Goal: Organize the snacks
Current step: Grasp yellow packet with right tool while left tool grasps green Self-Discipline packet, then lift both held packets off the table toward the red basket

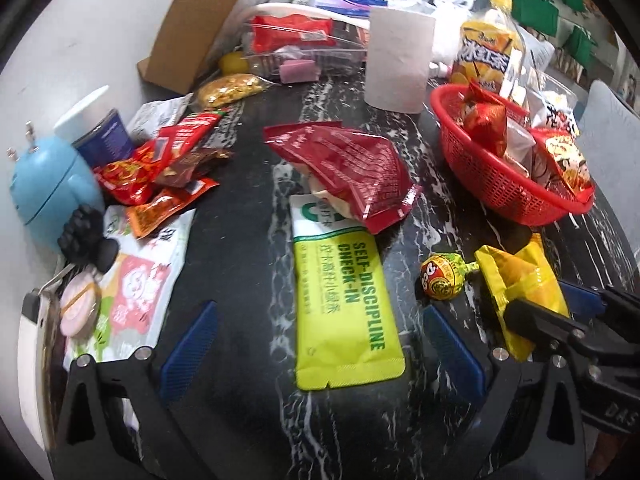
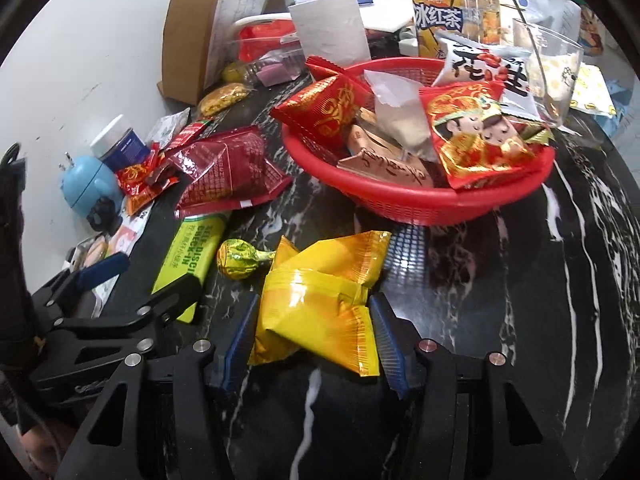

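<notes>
Item: yellow snack packet (image 2: 320, 300), lying crumpled on the dark marbled worktop (image 2: 500, 320), just in front of the red basket (image 2: 420, 204). We have the right tongs (image 2: 312, 336) clenched on it, one blue pad pressed to each flank. The left tongs (image 1: 320, 344) hang released, straddling the green sachet (image 1: 344, 308) without touching it.

Adjacent stock: a foil-wrapped lollipop (image 2: 236, 258) touching the packet's left corner; a dark red pouch (image 1: 344, 168) lying across the sachet's far end; a heap of small red and orange packets (image 1: 160, 176) at the left, beside a blue round gadget (image 1: 52, 184) and a white-capped jar (image 1: 100, 128).

Risks, as we judge them:
- The film is slack and glossy, so the packet could slide out of the pads on the lift.
- The lollipop may be dragged along, since its stick end sits against the packet.
- The basket is already piled high (its wedding-print bag (image 2: 480, 140) leans over the rim), so another drop could tip something out.
- Both tongs work close together; the left one could foul the right on the way across.

Legible writing: the sachet reads "SELF-DISCIPLINE CHECK-IN" above smaller Chinese text we cannot make out. The tea bottle (image 2: 452, 12) behind the basket shows "冰红茶". A white bag (image 2: 492, 68) in the basket carries large characters, seemingly "花生". The yellow packet shows no readable print.
</notes>
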The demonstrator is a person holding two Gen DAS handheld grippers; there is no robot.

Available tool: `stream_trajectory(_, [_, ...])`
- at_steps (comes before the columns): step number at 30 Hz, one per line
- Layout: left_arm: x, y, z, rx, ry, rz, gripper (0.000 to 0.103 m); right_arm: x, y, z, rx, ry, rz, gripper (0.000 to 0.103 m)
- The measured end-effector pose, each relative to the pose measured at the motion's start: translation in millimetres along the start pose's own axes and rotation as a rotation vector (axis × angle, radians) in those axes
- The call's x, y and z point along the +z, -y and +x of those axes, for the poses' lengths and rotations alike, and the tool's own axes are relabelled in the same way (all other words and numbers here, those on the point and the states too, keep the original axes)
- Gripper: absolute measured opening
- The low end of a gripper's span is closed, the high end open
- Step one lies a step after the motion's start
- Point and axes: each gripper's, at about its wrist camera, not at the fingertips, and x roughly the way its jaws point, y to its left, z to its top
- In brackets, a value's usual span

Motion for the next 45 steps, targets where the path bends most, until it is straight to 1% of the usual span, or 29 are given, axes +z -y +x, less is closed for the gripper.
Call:
stream_trajectory(1, [0,1,2,-0.009,-0.003,0.000,0.101,-1,1,-1,-0.001,0.001,0.002,0.055])
stream_trajectory(3, [0,1,8,-0.038,-0.021,-0.006,0.078,-3,3,-3,0.000,0.001,0.009,0.055])
stream_trajectory(4, [1,1,7,-0.031,-0.002,-0.002,0.072,-4,4,-3,0.000,0.000,0.014,0.055])
stream_trajectory(5, [1,2,6,-0.038,0.001,-0.001,0.059,-5,5,-5,0.000,0.001,0.018,0.055])
stream_trajectory(6, [1,3,5,-0.045,0.003,0.000,0.049,-6,6,-6,0.002,0.003,0.021,0.055])
stream_trajectory(11, [-6,7,-1,-0.067,-0.002,0.015,0.049,-13,9,-15,0.002,0.015,0.031,0.055])
stream_trajectory(15, [-20,13,-13,-0.087,-0.008,0.027,0.049,-22,11,-25,0.003,0.028,0.034,0.055])
stream_trajectory(25, [-61,38,-47,-0.138,-0.033,0.060,0.049,-58,21,-49,0.012,0.025,0.065,0.055])
stream_trajectory(34, [-88,53,-71,-0.175,-0.066,0.106,0.049,-87,22,-66,0.016,-0.010,0.032,0.056])
stream_trajectory(40, [-91,57,-71,-0.150,-0.050,0.126,0.049,-96,18,-72,0.016,-0.015,0.004,0.057])
stream_trajectory(42, [-91,58,-69,-0.138,-0.036,0.127,0.049,-96,16,-70,0.007,-0.022,-0.006,0.062])
stream_trajectory(43, [-90,58,-69,-0.136,-0.030,0.126,0.049,-95,15,-70,0.000,-0.021,-0.013,0.071])
stream_trajectory(45, [-89,57,-67,-0.133,-0.017,0.117,0.050,-94,15,-68,-0.014,-0.018,-0.020,0.077])
